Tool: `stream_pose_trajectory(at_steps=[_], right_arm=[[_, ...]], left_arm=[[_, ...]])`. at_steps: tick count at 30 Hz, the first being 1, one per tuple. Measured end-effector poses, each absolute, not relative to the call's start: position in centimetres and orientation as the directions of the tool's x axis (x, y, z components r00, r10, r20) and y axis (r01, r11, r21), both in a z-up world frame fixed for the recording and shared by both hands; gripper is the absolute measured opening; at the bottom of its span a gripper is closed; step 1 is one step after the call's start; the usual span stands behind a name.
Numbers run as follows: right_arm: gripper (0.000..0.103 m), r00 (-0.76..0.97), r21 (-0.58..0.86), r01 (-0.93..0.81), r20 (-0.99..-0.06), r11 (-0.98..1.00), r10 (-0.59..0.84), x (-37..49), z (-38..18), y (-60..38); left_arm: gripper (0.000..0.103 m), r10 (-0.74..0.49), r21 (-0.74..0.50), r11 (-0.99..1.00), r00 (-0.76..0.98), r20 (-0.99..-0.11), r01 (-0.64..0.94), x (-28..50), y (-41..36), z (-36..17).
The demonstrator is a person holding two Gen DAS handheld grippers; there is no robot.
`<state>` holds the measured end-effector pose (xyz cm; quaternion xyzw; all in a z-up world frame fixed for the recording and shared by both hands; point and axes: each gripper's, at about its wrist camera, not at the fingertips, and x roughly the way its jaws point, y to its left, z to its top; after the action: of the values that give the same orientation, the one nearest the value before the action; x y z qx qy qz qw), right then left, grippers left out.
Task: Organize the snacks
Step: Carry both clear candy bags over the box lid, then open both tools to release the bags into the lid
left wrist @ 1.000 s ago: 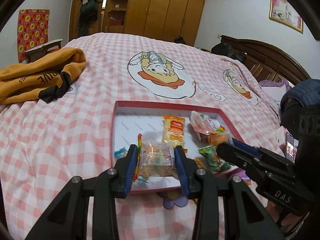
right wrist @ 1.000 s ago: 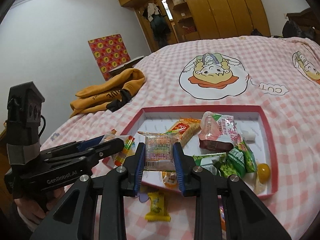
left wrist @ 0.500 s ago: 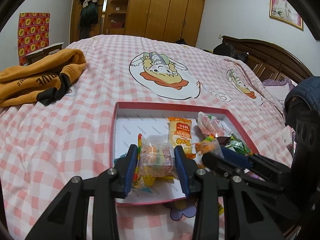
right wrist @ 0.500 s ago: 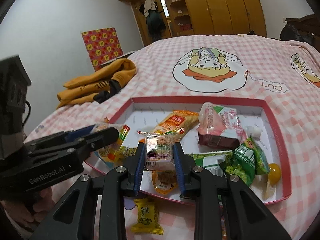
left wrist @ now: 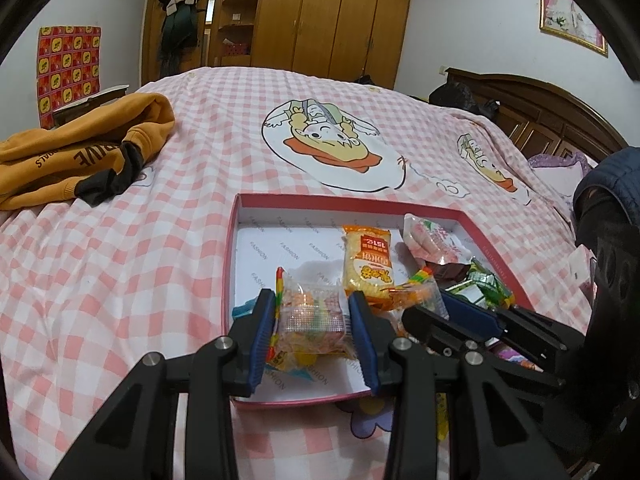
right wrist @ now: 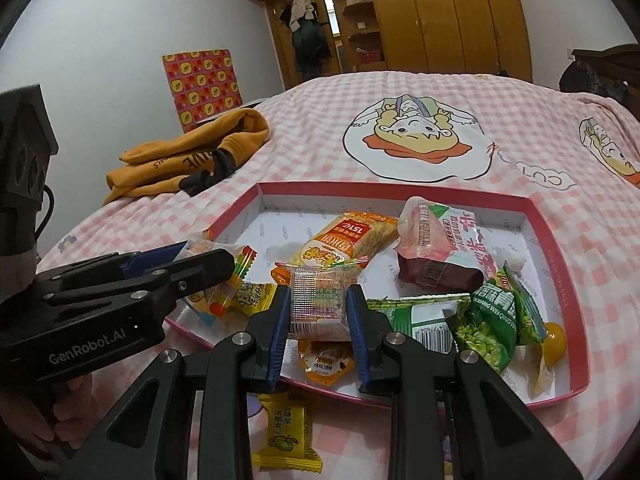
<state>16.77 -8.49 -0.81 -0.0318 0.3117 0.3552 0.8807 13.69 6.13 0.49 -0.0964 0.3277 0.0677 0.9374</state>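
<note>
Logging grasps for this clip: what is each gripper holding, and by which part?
Left gripper: a clear snack packet, pinched across its two side edges. Right gripper: another clear packet, likewise held by its sides, over the red tray.

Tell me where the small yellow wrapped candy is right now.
In the right wrist view, the yellow candy lies on the checked bedspread, just outside the red tray's near rim, below the right claw.
</note>
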Motion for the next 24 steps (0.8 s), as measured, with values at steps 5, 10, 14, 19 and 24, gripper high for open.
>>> stream_pose_trajectory(at_steps=[5, 10, 14, 19, 24], right_arm=[[0.03, 0.562, 0.154, -0.638, -0.576, 0.755, 0.593, 16.72, -0.93, -8.42], [0.03, 0.566, 0.161, -0.626, -0.579, 0.763, 0.587, 16.94, -1.07, -8.52], [0.031, 0.59, 0.139, -0.604, -0.584, 0.785, 0.558, 16.88, -1.13, -8.51], [0.035, 0.594, 0.134, -0.594, -0.593, 0.794, 0.544, 17.03, -1.22, -8.5], [0.038, 0.594, 0.13, -0.594, -0.594, 0.794, 0.542, 17.04, -1.26, -8.44]], left_arm=[[0.04, 0.068, -0.13, 0.973, 0.778, -0.625, -0.19, 13.7, 6.08, 0.47], [0.041, 0.071, -0.126, 0.973, 0.775, -0.629, -0.192, 13.71, 6.05, 0.46], [0.041, 0.076, -0.126, 0.973, 0.782, -0.619, -0.194, 13.67, 6.08, 0.53], [0.041, 0.09, -0.116, 0.973, 0.786, -0.612, -0.202, 13.63, 6.1, 0.58], [0.054, 0.102, -0.1, 0.976, 0.805, -0.585, -0.196, 13.29, 5.75, 1.27]])
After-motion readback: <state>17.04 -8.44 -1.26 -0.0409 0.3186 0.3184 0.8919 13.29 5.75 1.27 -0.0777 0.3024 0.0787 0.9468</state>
